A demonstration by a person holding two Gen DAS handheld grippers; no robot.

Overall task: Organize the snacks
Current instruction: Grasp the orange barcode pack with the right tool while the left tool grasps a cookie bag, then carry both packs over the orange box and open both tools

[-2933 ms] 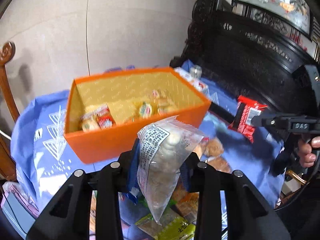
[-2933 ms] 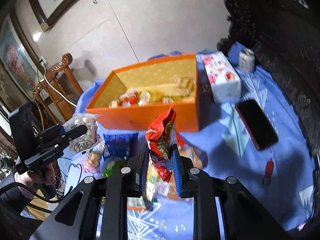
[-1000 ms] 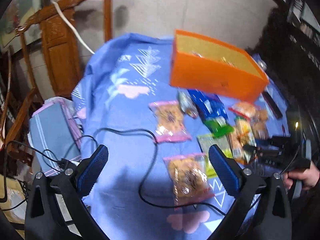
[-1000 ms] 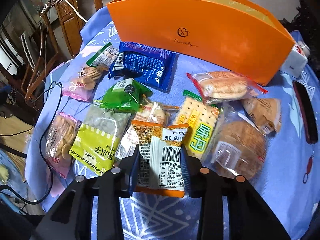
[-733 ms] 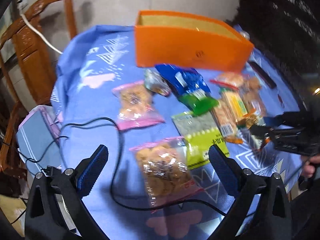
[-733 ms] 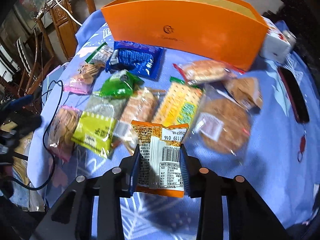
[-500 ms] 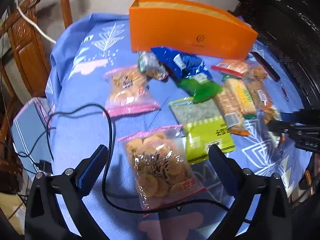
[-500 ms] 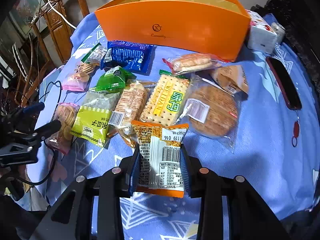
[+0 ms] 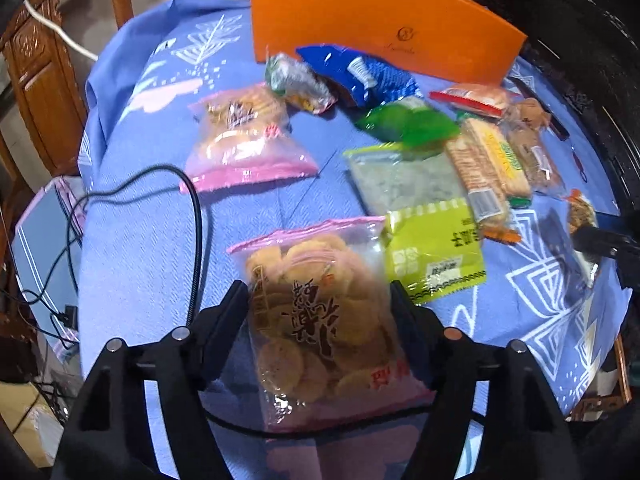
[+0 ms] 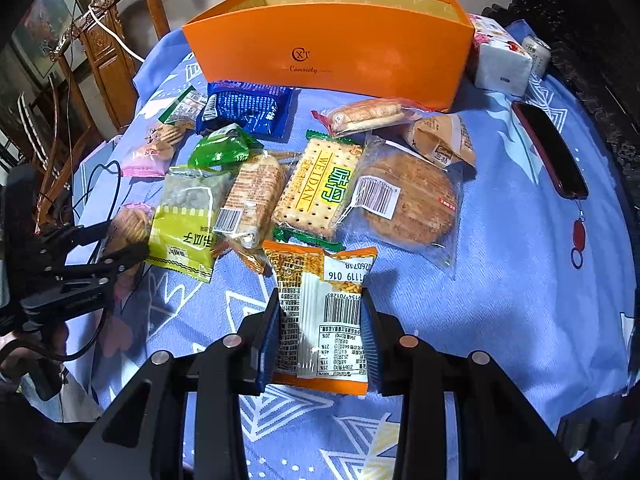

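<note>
An orange box (image 10: 328, 48) stands at the back of the blue cloth; it also shows in the left wrist view (image 9: 372, 36). Several snack packs lie in front of it. My left gripper (image 9: 320, 312) is closed around a pink-edged bag of round crackers (image 9: 320, 320) at the near left of the table. My right gripper (image 10: 320, 328) is shut on an orange-edged snack pack with a barcode (image 10: 324, 316), held near the table's front. The left gripper also shows at the left edge of the right wrist view (image 10: 100, 256).
Loose packs include a second pink cracker bag (image 9: 240, 136), a blue pack (image 10: 248, 112), a green pack (image 10: 220, 148), a yellow-green seed pack (image 10: 184, 220), cream crackers (image 10: 320, 188) and a round flatbread (image 10: 408, 200). A phone (image 10: 548, 152), tissue pack (image 10: 500, 56), black cable (image 9: 192, 208) and wooden chair (image 10: 108, 48).
The left gripper, open and empty one second ago, has come down over the pink cracker bag and closed on it. The right gripper has drawn back with its orange pack.
</note>
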